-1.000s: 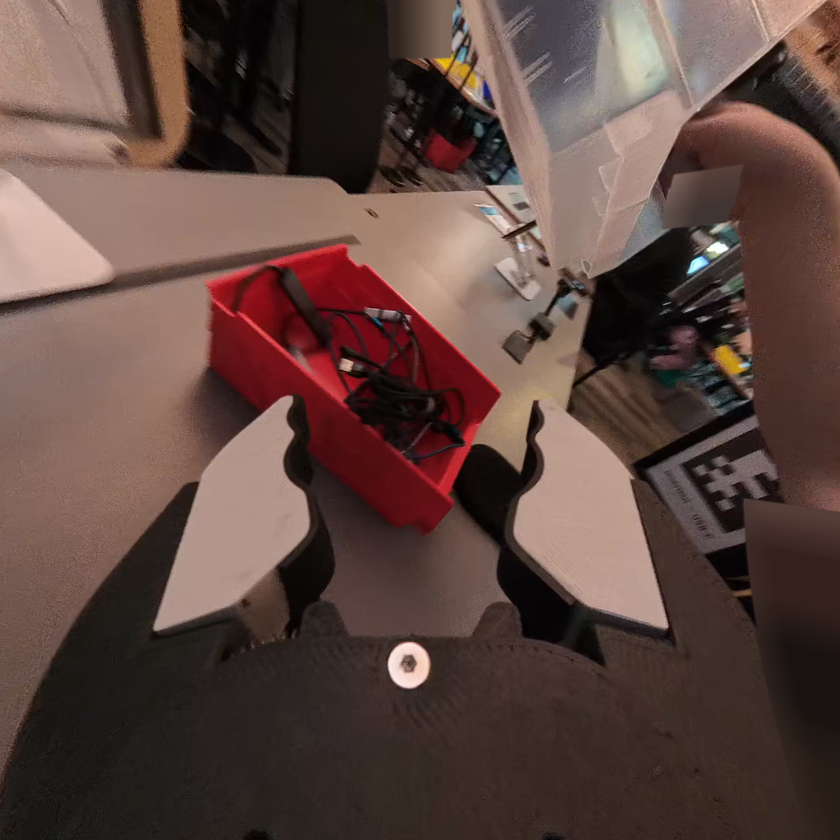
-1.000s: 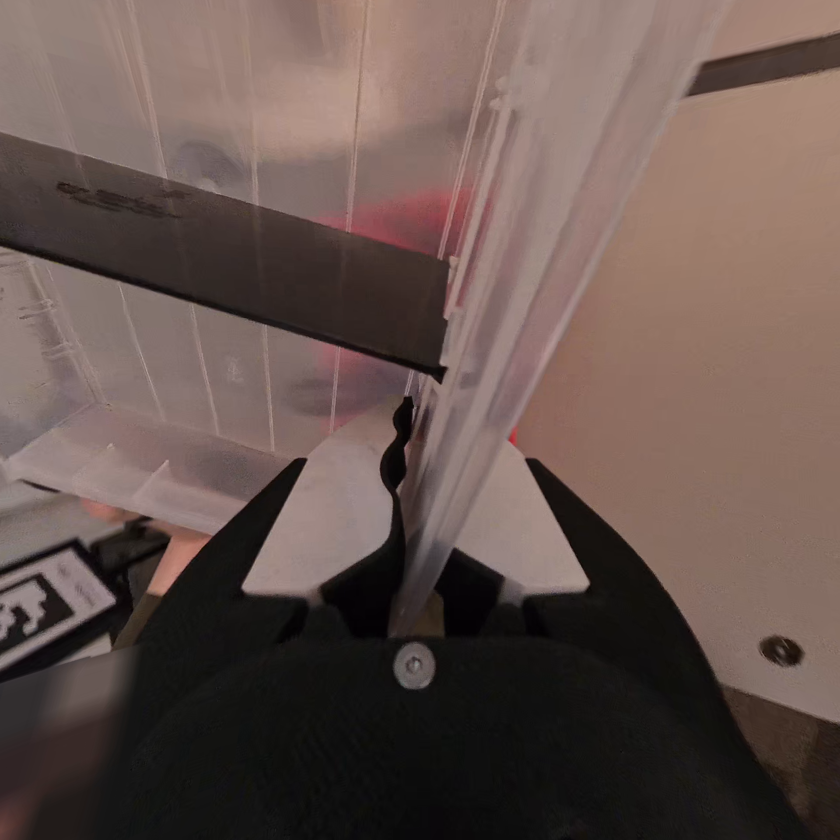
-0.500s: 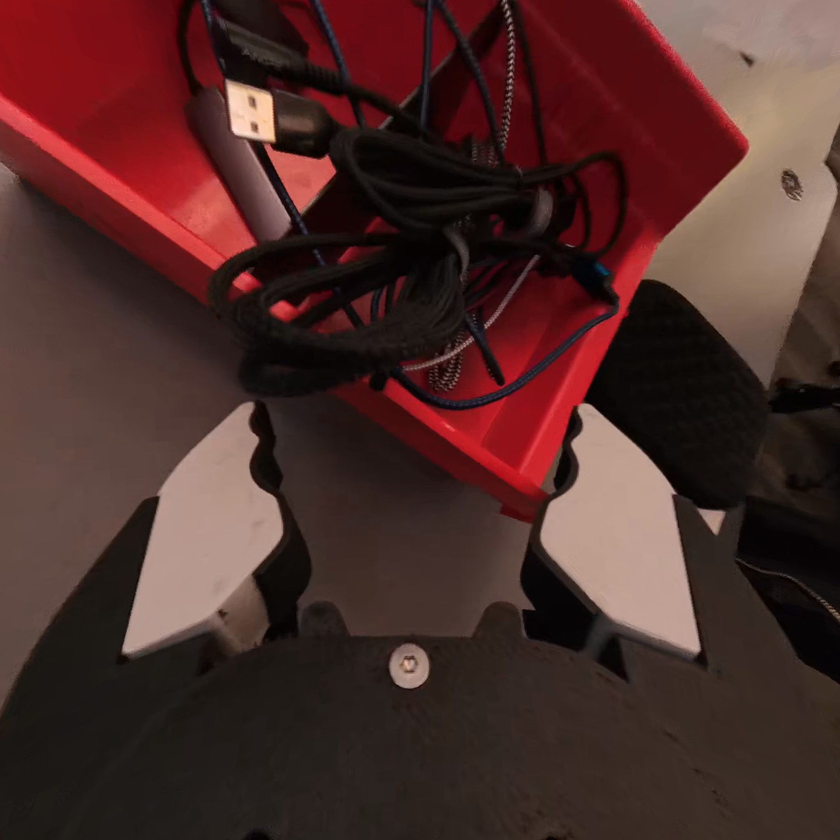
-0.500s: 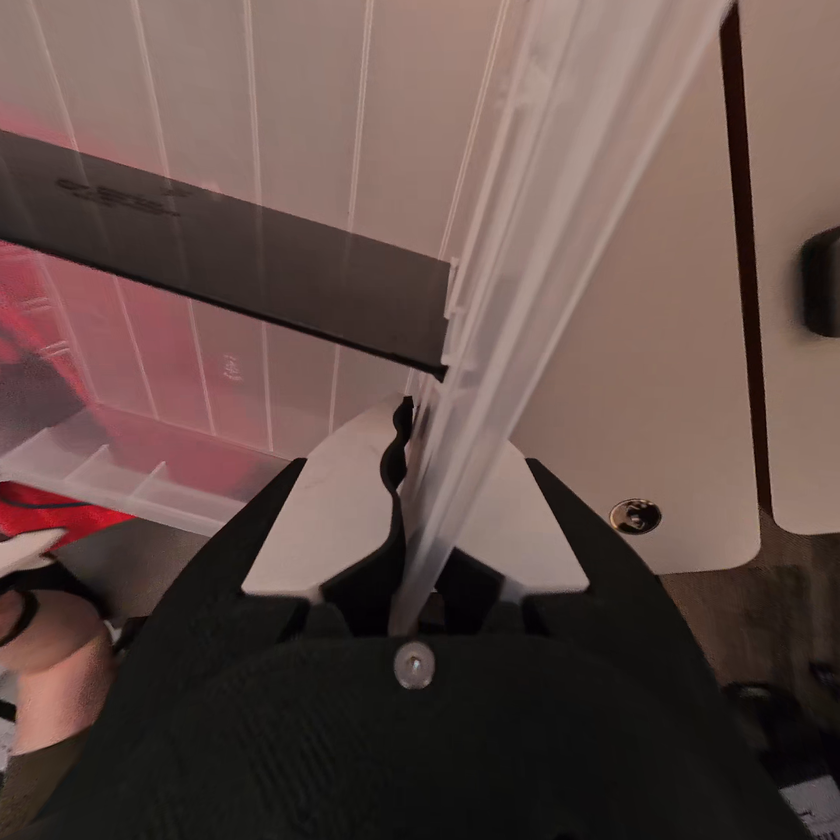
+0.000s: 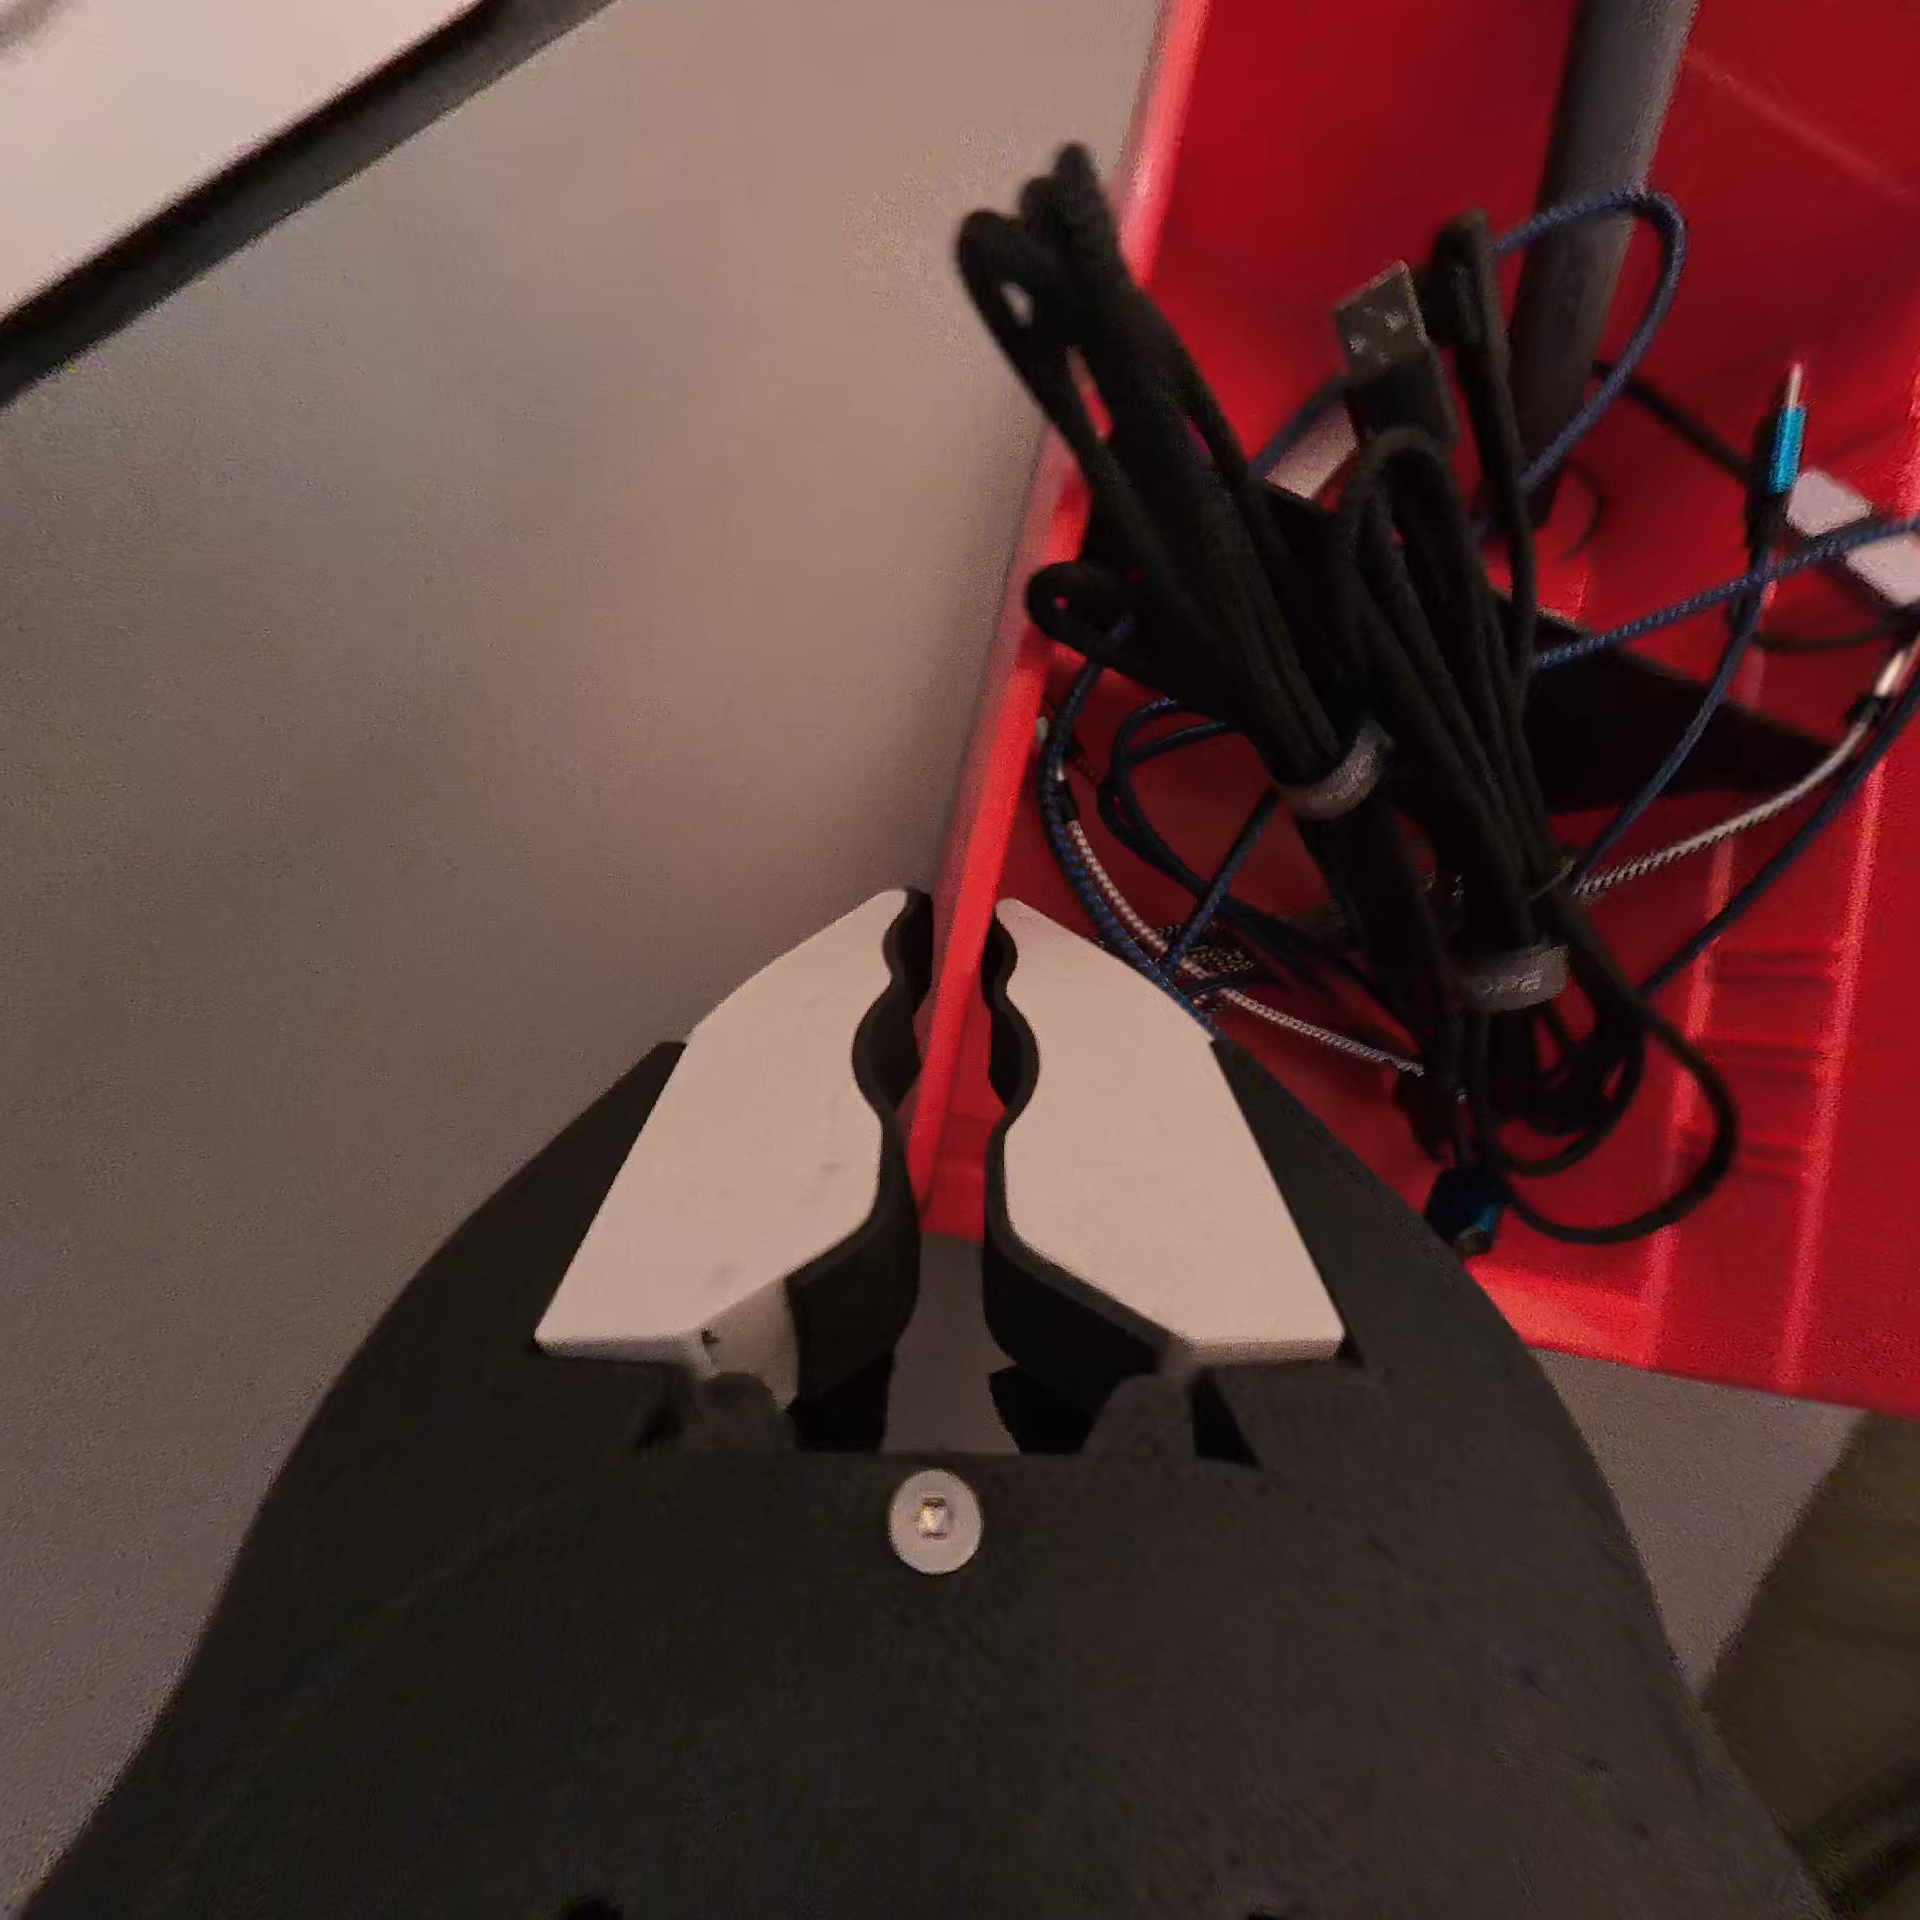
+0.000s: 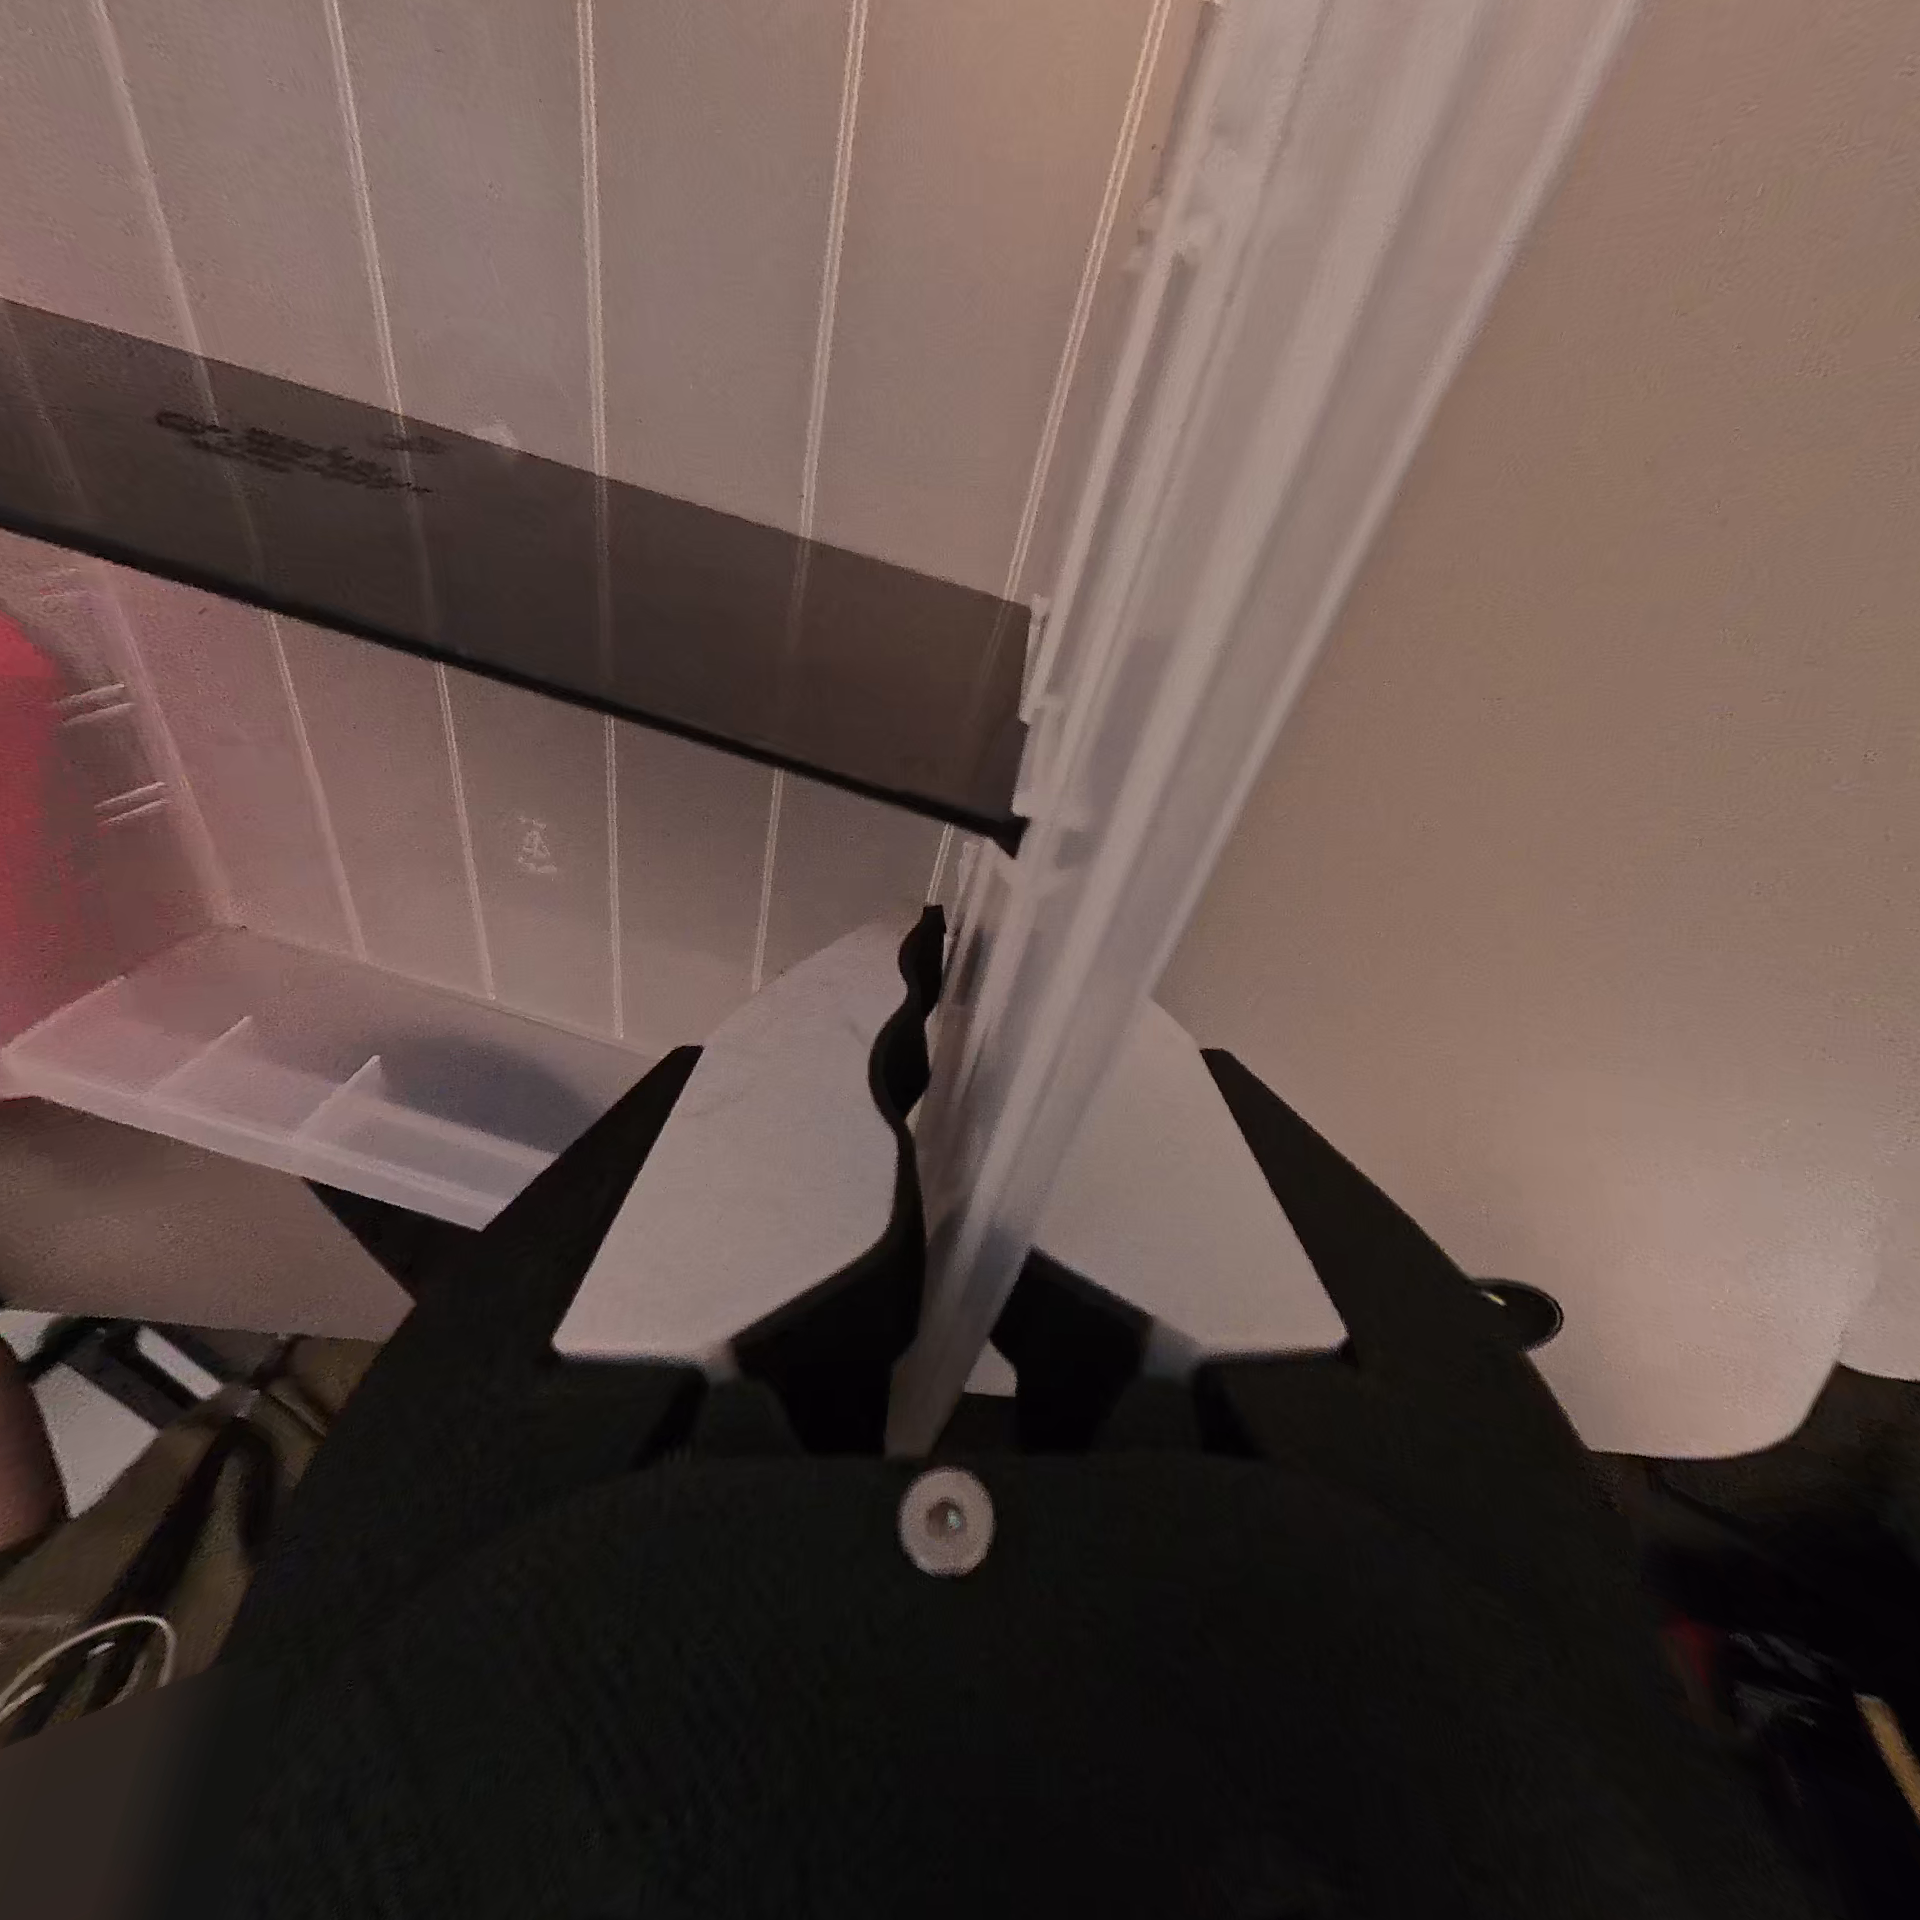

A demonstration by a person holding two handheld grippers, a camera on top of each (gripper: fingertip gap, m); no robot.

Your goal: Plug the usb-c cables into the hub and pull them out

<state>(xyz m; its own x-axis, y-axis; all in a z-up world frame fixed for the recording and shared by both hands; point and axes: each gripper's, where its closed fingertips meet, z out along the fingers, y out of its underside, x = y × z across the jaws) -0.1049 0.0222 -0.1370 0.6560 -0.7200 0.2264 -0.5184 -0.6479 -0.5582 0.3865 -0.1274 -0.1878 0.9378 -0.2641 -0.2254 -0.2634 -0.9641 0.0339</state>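
Observation:
A red bin (image 5: 1226, 312) stands on the grey table (image 5: 416, 623). It holds a tangle of black and blue braided cables (image 5: 1351, 727), with a USB-A plug (image 5: 1382, 322), a blue-tipped plug (image 5: 1782, 457) and a grey bar (image 5: 1600, 156) that may be the hub. My left gripper (image 5: 956, 925) is shut on the bin's near side wall, one finger inside and one outside. My right gripper (image 6: 956, 935) is shut on the rim of a clear plastic box (image 6: 1143, 623) and holds it up. A black divider strip (image 6: 623, 592) crosses that box.
The red bin shows as a blur through the clear box at the left edge (image 6: 31, 779). A pale tabletop (image 6: 1558, 727) lies behind the box, with its rounded corner at the lower right. A white panel edge (image 5: 156, 125) lies at the far left of the grey table. My hands' fingertips stand some 50 centimeters from each other.
My left gripper has moved in to the red bin and closed on its side wall; it was open before. My right gripper has kept its hold on the clear box while the background shifted.

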